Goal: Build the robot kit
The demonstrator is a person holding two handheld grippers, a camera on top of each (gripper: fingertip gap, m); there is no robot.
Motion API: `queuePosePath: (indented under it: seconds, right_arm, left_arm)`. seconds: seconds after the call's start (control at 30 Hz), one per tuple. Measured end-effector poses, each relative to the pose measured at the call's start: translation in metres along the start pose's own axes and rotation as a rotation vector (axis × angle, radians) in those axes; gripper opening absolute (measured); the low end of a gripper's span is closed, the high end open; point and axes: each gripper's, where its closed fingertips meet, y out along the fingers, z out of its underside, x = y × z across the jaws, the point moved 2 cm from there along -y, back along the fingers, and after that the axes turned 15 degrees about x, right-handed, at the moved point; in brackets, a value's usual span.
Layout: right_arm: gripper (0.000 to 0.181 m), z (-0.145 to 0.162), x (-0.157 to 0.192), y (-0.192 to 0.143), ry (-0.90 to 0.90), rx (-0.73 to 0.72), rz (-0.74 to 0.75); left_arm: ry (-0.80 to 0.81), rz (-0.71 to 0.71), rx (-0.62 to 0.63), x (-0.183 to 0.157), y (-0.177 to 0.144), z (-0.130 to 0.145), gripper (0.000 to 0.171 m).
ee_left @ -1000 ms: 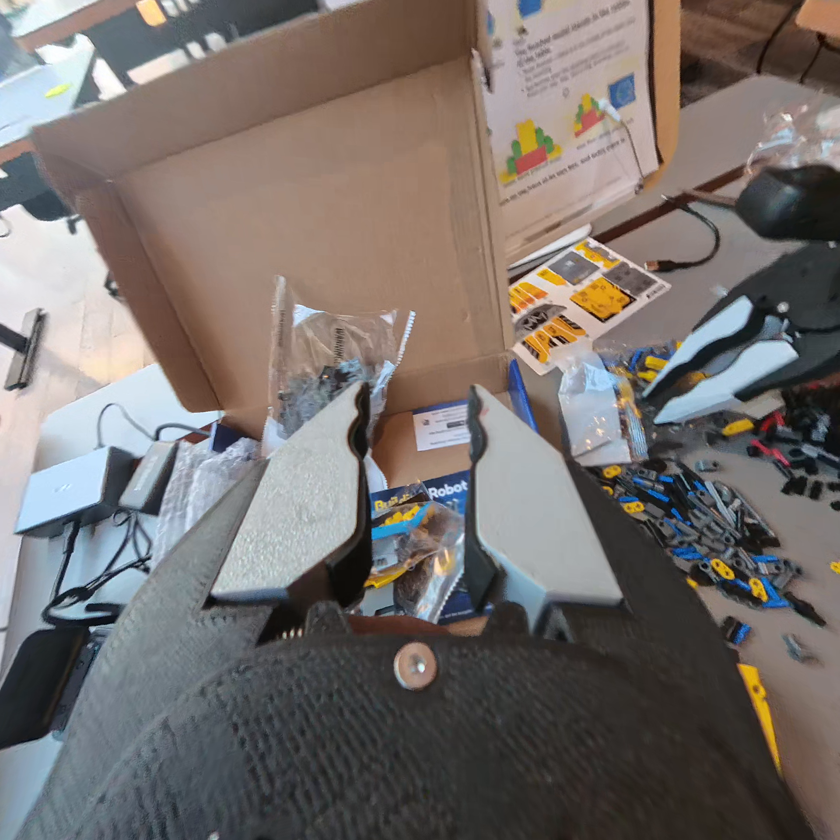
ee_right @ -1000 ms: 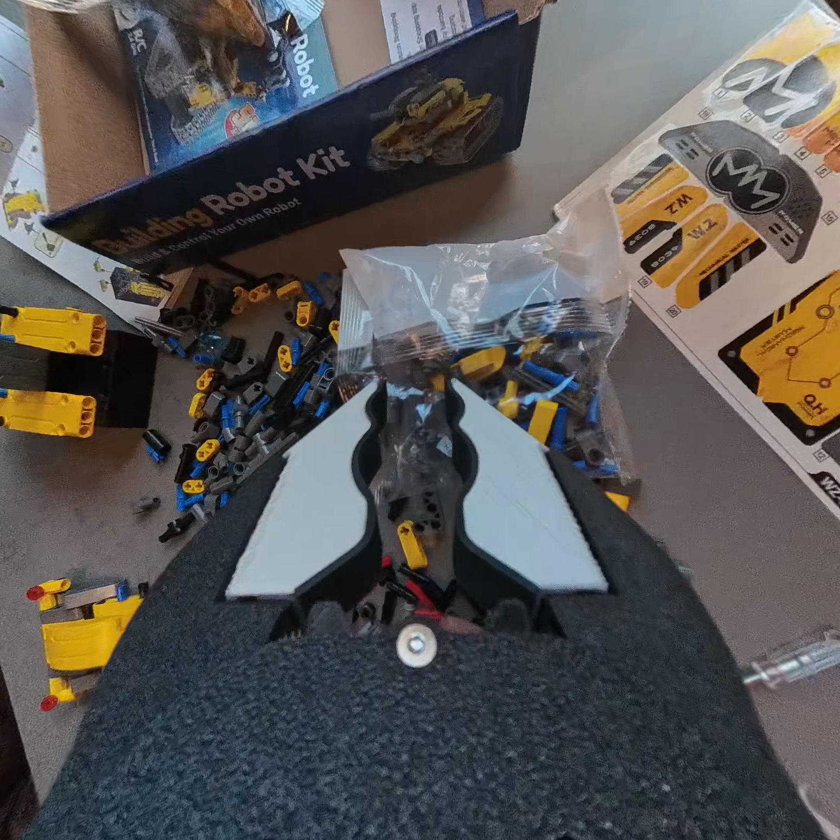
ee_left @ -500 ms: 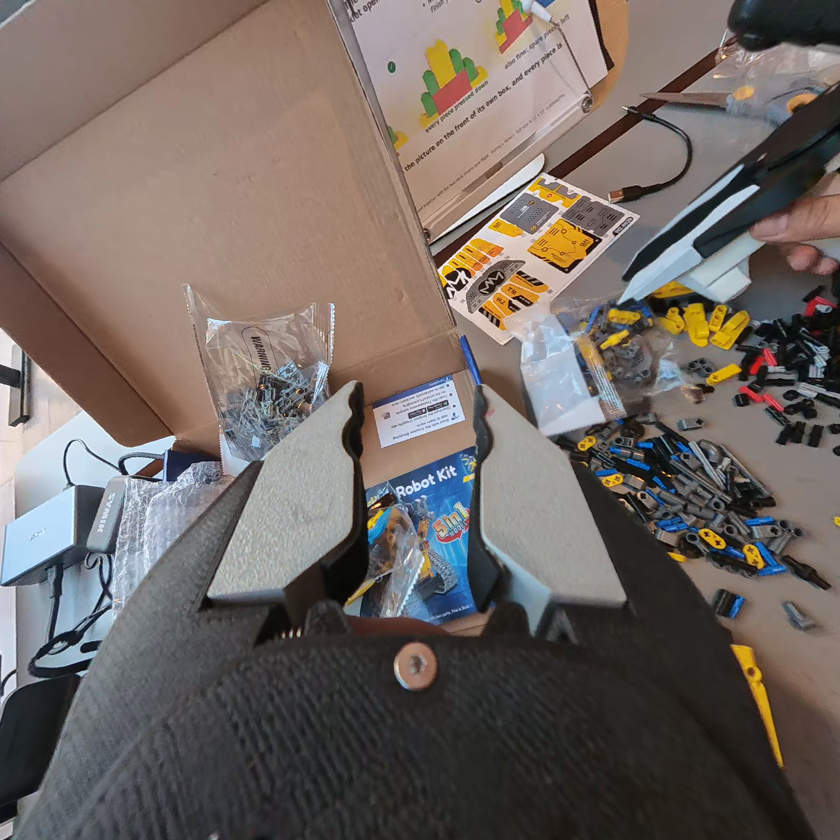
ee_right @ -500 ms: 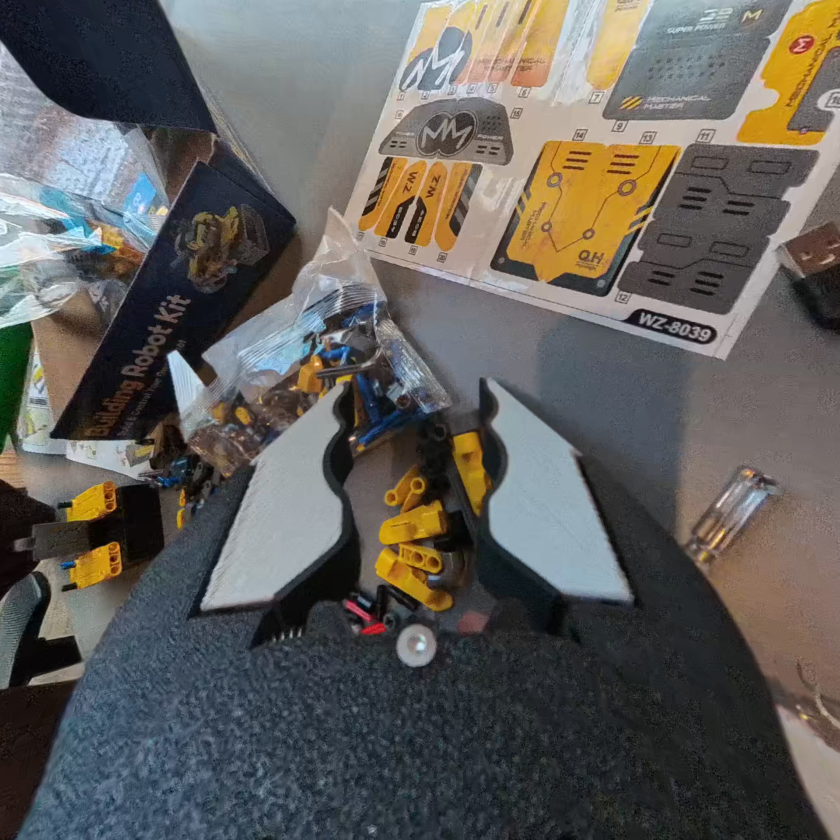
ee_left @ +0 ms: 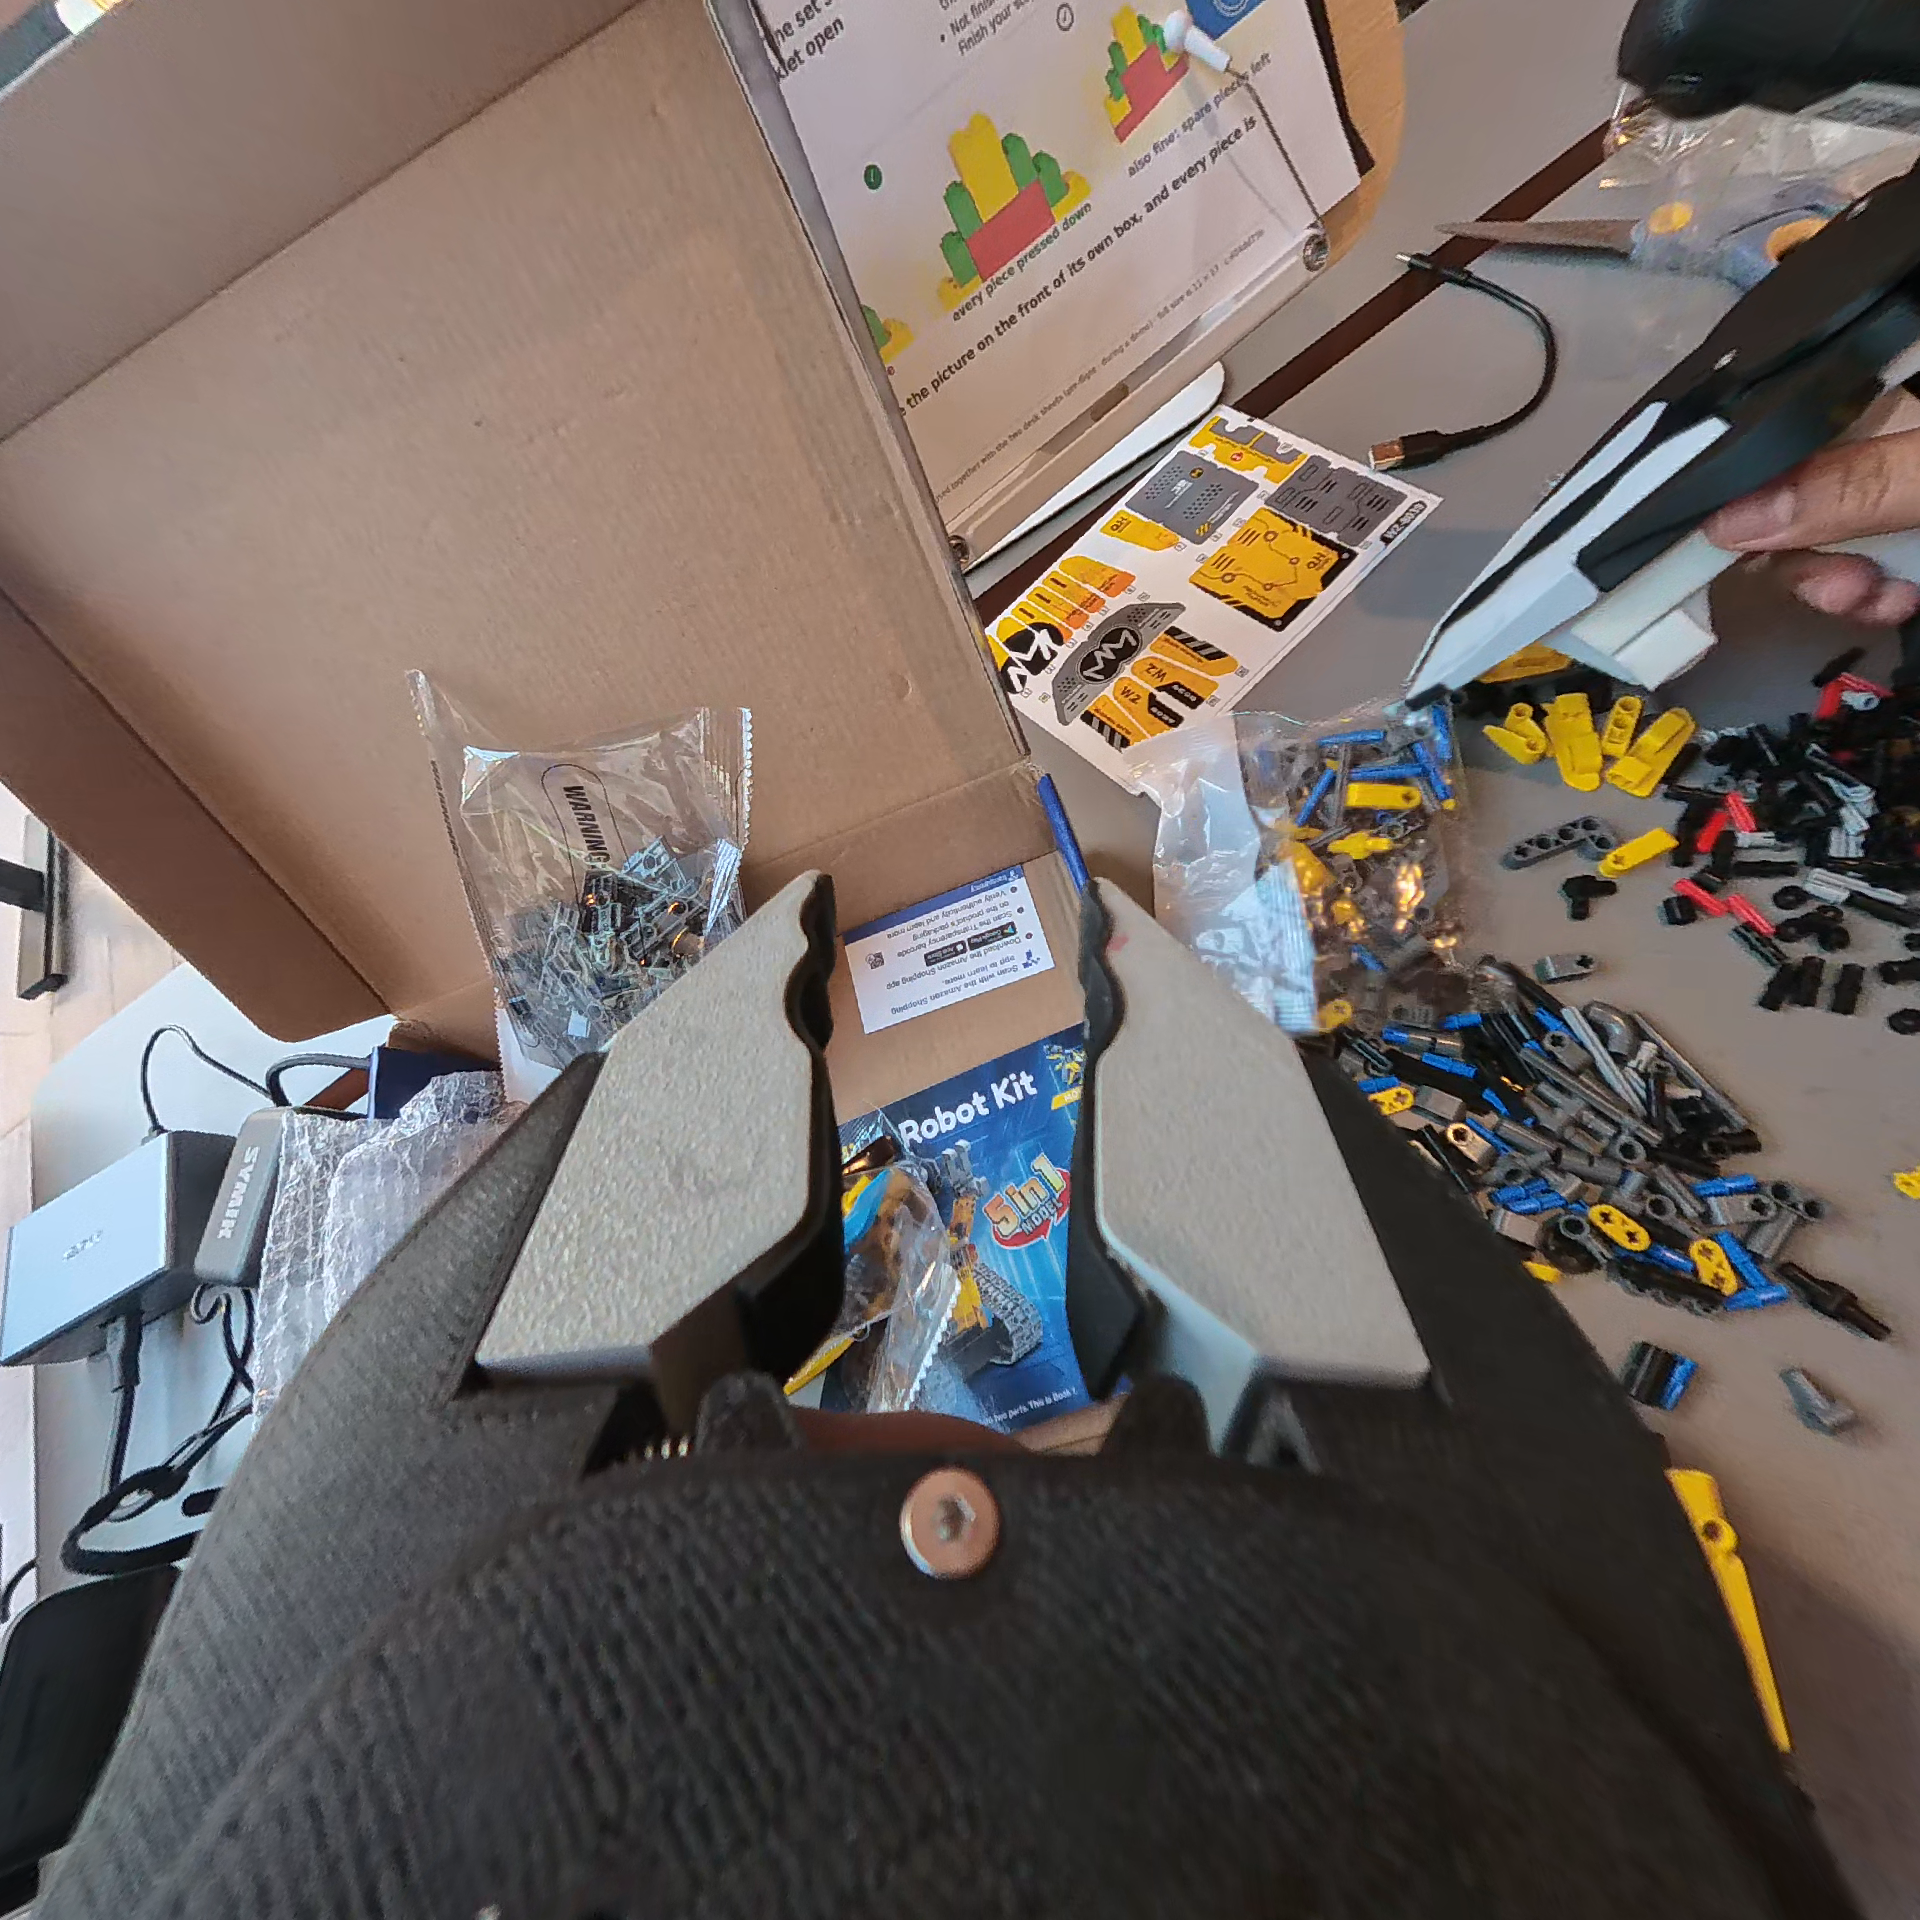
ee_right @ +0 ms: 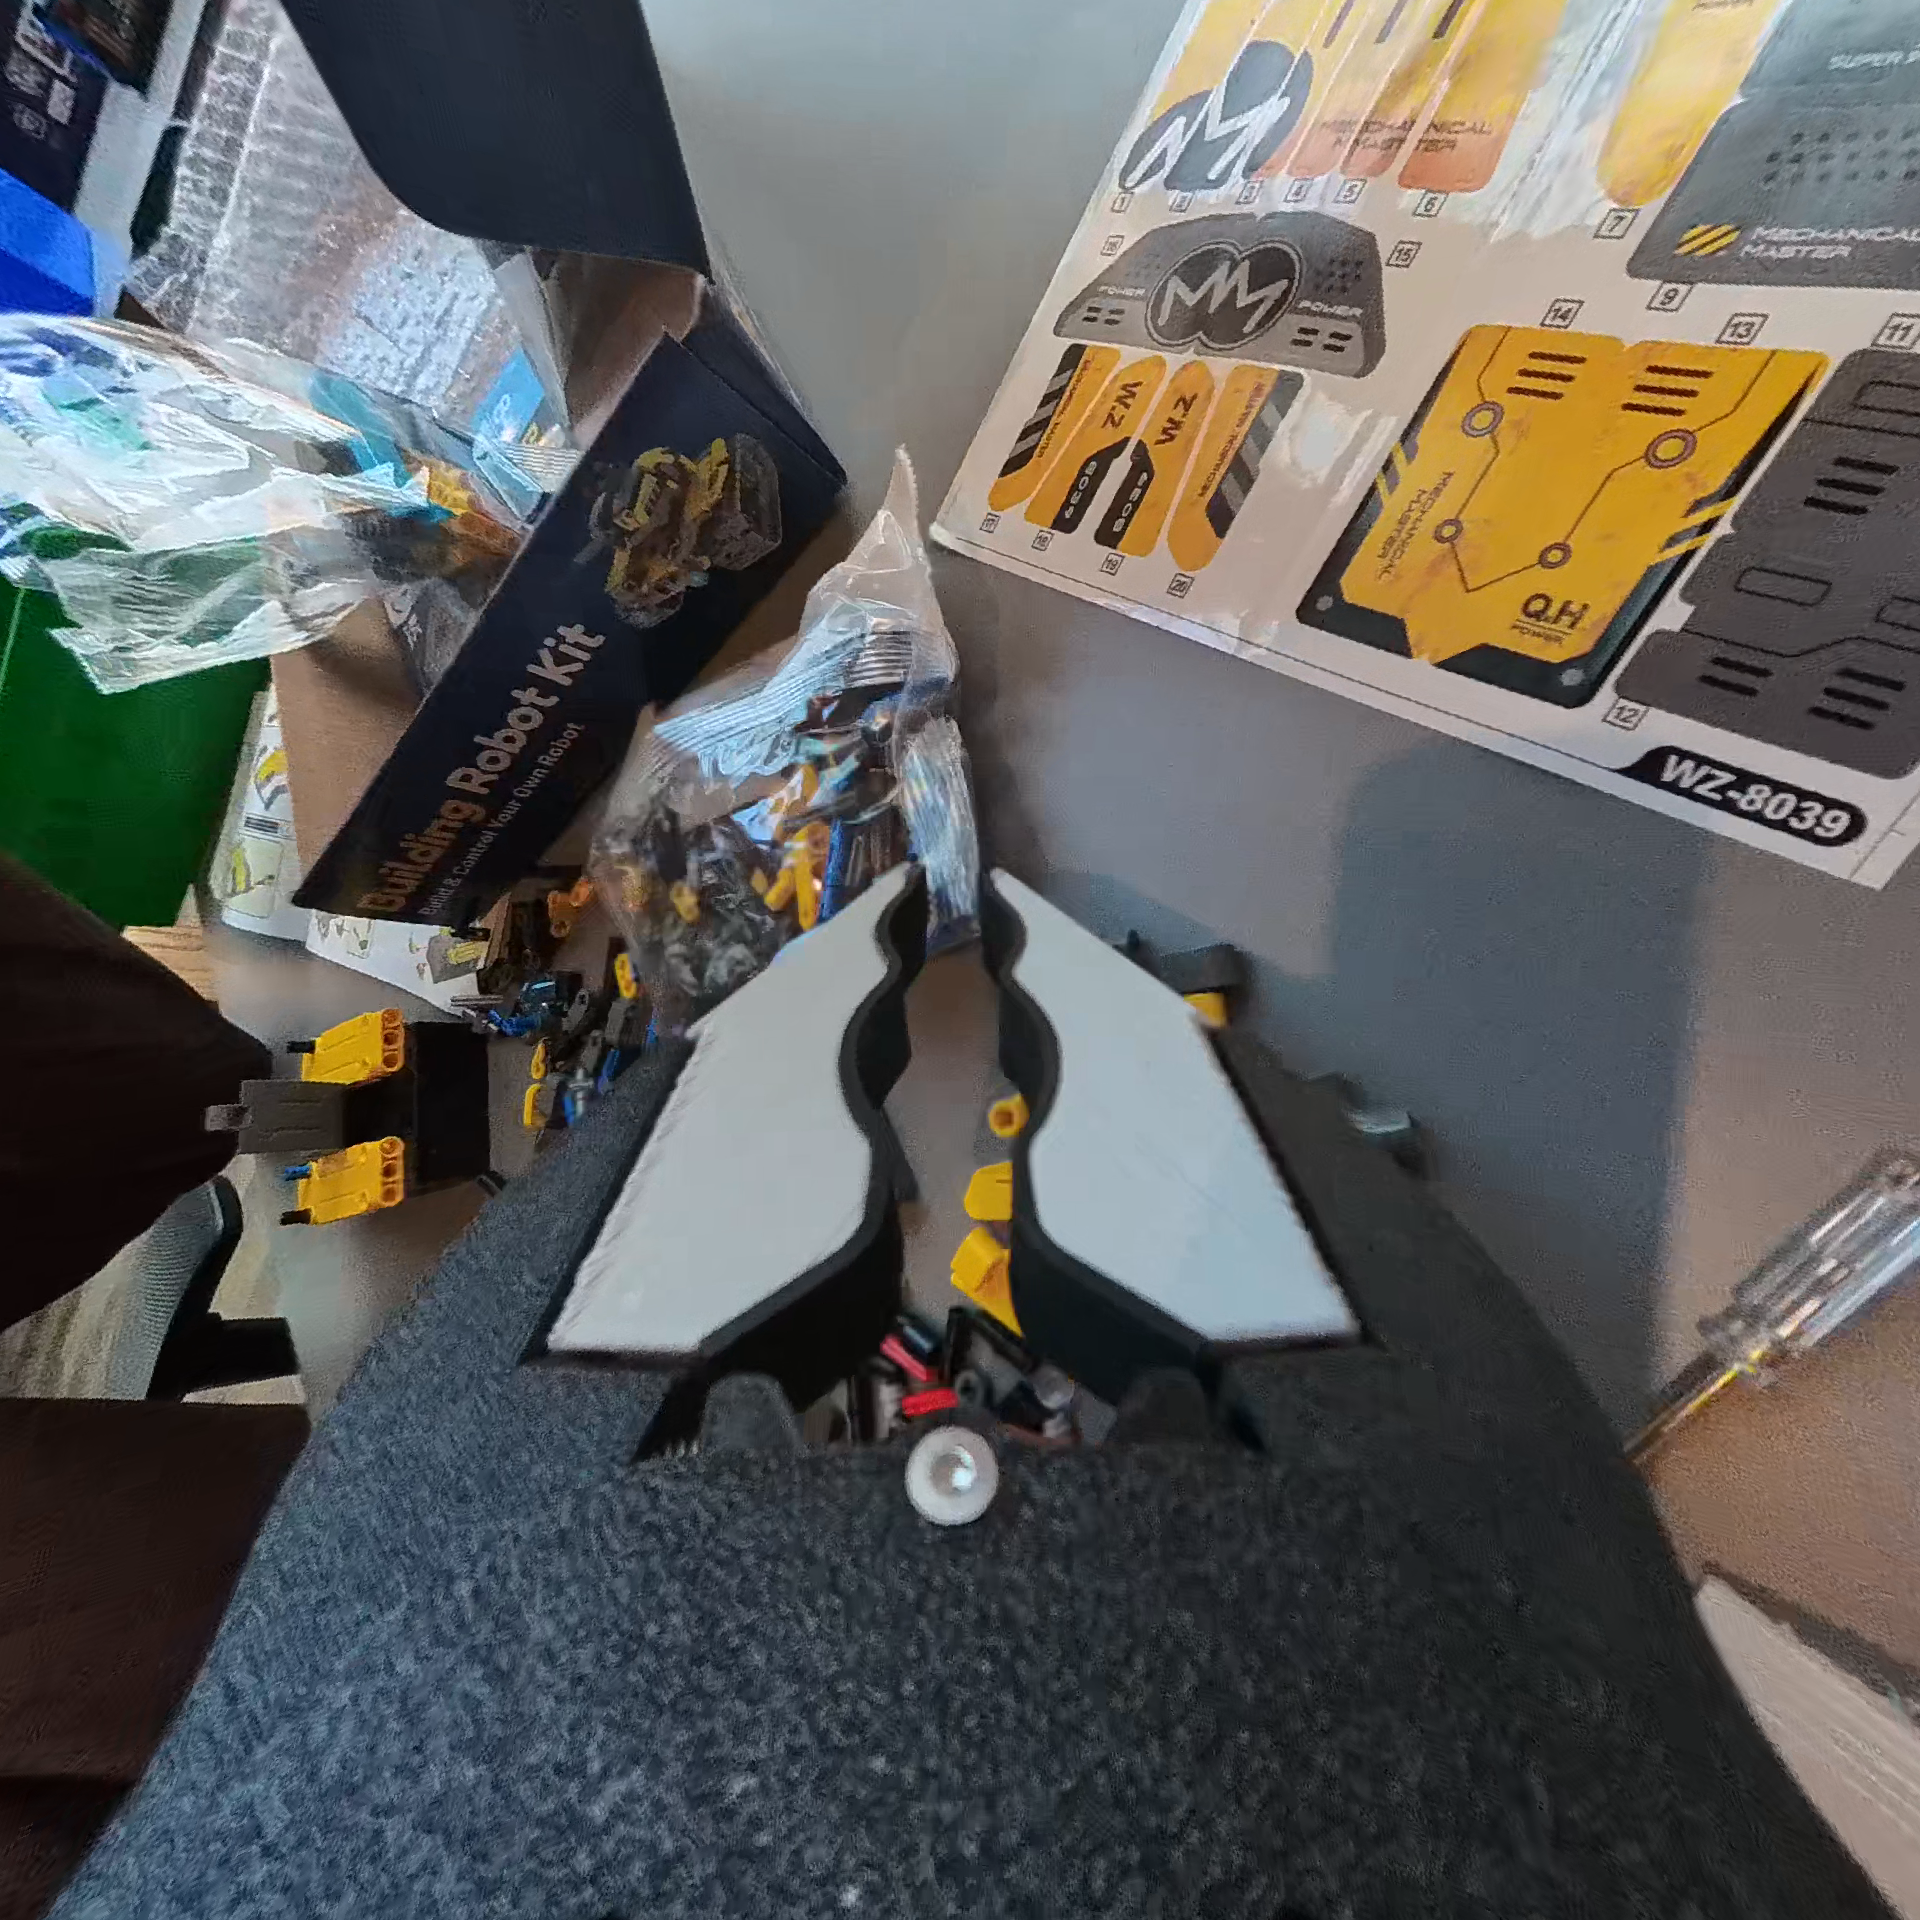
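A grey desk strewn with loose parts is being shown in the left wrist view, with an open cardboard box at 11 o'clock. The left tongs are being held spread and empty over a booklet in the box.

In the right wrist view, the right tongs, wider half a second ago, are being clenched on the corner of a bag of parts at 12 o'clock.
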Motion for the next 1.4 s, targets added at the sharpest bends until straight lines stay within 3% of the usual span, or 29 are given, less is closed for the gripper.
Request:
queuePosePath:
  seconds: [0.43,0.77,1.4]
  right_arm:
    - [0.001,-0.012,0.046,-0.031,-0.218,-0.071,0.078]
    - [0.0,-0.014,0.06,-0.042,-0.262,-0.087,0.103]
    - [0.001,-0.02,0.058,-0.069,-0.293,-0.176,0.174]
  left_arm:
    - [0.003,0.001,0.007,-0.001,0.002,0.0,0.043]
    - [0.001,-0.002,0.003,0.0,0.001,0.0,0.042]
    - [0.007,-0.002,0.007,-0.001,0.001,0.001,0.041]
